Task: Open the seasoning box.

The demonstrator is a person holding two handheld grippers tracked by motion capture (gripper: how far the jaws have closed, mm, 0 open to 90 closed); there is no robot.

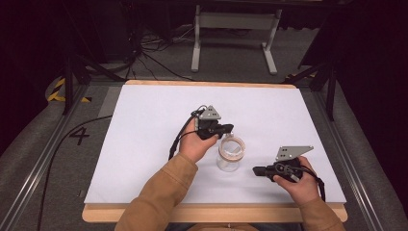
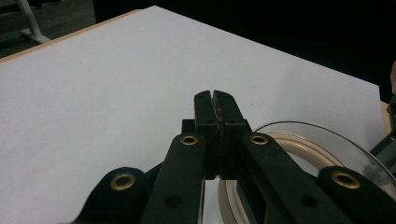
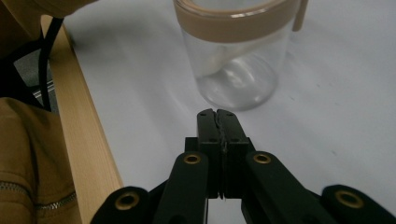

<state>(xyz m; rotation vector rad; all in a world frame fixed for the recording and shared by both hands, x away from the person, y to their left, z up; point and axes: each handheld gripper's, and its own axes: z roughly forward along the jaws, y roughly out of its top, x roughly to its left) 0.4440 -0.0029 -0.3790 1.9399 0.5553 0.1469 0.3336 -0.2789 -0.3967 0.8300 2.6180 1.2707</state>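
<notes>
A clear glass jar [image 1: 229,154] with a tan-rimmed transparent lid stands upright on the white table top [image 1: 144,130], near the middle front. My left gripper [image 1: 228,128] hovers just above the jar's far-left rim, jaws pressed together with nothing between them. In the left gripper view the shut gripper [image 2: 214,95] sits over the lid [image 2: 308,144], which shows at lower right. My right gripper [image 1: 256,170] lies low to the right of the jar, pointing at it, shut and empty. The right gripper view shows its tip [image 3: 218,113] a short gap from the jar's base [image 3: 238,70].
The wooden front edge of the table [image 1: 216,212] runs under the person's tan sleeves [image 1: 161,192]. A black cable [image 1: 175,139] trails from the left gripper. Beyond the table stand a grey metal frame [image 1: 231,33] and floor cables.
</notes>
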